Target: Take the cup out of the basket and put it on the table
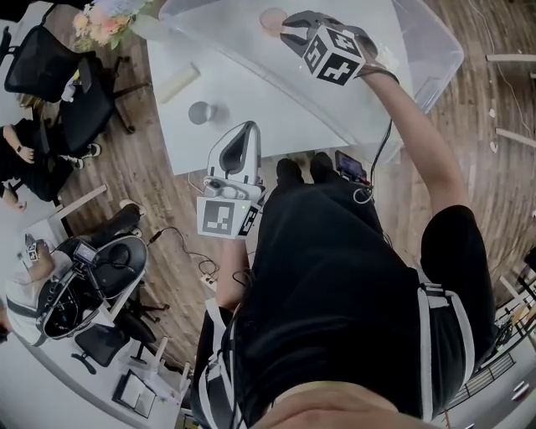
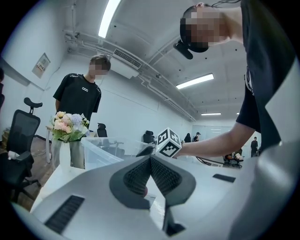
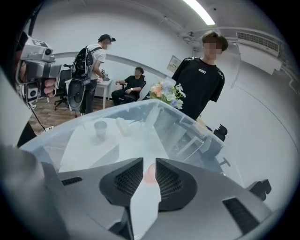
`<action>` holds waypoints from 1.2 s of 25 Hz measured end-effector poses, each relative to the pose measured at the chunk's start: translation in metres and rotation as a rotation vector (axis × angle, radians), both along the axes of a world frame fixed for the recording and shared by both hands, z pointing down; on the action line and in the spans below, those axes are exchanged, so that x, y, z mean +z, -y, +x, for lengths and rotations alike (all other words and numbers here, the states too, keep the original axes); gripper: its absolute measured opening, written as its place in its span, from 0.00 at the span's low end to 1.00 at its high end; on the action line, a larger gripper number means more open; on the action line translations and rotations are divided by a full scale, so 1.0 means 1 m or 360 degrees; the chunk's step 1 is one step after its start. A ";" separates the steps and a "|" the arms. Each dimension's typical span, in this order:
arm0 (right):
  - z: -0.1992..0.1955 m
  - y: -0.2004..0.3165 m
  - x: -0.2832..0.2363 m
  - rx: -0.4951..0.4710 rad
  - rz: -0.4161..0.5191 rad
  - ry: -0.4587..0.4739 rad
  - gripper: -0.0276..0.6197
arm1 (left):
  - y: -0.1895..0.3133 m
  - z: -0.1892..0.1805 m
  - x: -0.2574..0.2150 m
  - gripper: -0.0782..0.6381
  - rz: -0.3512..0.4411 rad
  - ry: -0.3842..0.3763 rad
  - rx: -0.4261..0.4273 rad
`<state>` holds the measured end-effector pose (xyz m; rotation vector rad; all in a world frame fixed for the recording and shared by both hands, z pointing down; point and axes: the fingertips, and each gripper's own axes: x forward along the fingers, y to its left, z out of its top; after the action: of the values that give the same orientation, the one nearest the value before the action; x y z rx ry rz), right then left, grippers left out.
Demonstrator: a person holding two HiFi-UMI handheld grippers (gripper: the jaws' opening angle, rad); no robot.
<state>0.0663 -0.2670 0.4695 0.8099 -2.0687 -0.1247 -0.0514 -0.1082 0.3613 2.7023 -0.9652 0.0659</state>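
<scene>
Your right claw (image 3: 149,161) stands narrowly parted, the pink cup (image 3: 150,174) just ahead of its tips inside the basket (image 3: 187,133), so widen it, straddle the cup squarely, then clamp gently.

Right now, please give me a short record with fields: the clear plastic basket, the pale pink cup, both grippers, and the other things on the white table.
basket: clear plastic basket, stands on the white table
cup: pale pink cup, inside the basket
right gripper: in the basket, jaws apart, cup in line with the gap, not gripped
left gripper: jaws together, empty, near the table's edge
others: grey cup, white roll, flower bouquet
</scene>
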 end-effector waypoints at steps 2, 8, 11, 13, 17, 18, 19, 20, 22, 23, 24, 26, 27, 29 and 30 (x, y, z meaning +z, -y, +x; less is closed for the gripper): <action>0.004 0.006 0.013 -0.0013 -0.0030 -0.0033 0.17 | 0.002 0.001 0.001 0.14 -0.0006 0.0002 0.0001; 0.020 0.027 0.062 0.0028 -0.0150 -0.0120 0.20 | 0.009 -0.001 0.008 0.14 -0.0034 -0.0002 -0.0021; 0.022 0.033 0.077 0.0047 -0.0189 -0.0116 0.22 | 0.009 -0.003 0.011 0.14 -0.0054 -0.0004 -0.0033; 0.020 0.035 0.086 0.0024 -0.0193 -0.0144 0.23 | 0.009 -0.004 0.012 0.14 -0.0063 -0.0006 -0.0035; 0.015 0.044 0.102 0.0003 -0.0195 -0.0159 0.25 | 0.009 -0.008 0.015 0.14 -0.0085 -0.0005 -0.0045; 0.014 0.046 0.106 -0.0002 -0.0196 -0.0168 0.26 | 0.009 -0.009 0.016 0.14 -0.0091 -0.0005 -0.0047; 0.013 0.048 0.111 -0.0010 -0.0196 -0.0185 0.28 | 0.009 -0.010 0.017 0.14 -0.0097 -0.0006 -0.0052; 0.013 0.050 0.116 -0.0019 -0.0196 -0.0208 0.29 | 0.009 -0.011 0.018 0.14 -0.0103 -0.0006 -0.0057; 0.012 0.054 0.126 -0.0038 -0.0198 -0.0256 0.30 | 0.009 -0.015 0.021 0.14 -0.0120 -0.0005 -0.0070; 0.012 0.056 0.131 -0.0050 -0.0200 -0.0278 0.30 | 0.009 -0.016 0.023 0.14 -0.0128 -0.0003 -0.0076; 0.011 0.058 0.135 -0.0065 -0.0201 -0.0302 0.30 | 0.009 -0.018 0.024 0.14 -0.0136 0.0000 -0.0081; 0.009 0.061 0.143 -0.0096 -0.0206 -0.0351 0.30 | 0.011 -0.022 0.027 0.14 -0.0151 0.0005 -0.0090; 0.009 0.062 0.146 -0.0106 -0.0209 -0.0371 0.30 | 0.011 -0.024 0.029 0.14 -0.0159 0.0006 -0.0094; 0.007 0.066 0.152 -0.0112 -0.0212 -0.0394 0.30 | 0.012 -0.028 0.032 0.14 -0.0174 0.0008 -0.0100; 0.006 0.068 0.154 -0.0113 -0.0212 -0.0401 0.30 | 0.013 -0.029 0.033 0.14 -0.0180 0.0010 -0.0103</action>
<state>0.0724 -0.3346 0.6237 0.6073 -1.8469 -0.1201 -0.0803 -0.1211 0.3945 2.5675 -1.0178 0.1127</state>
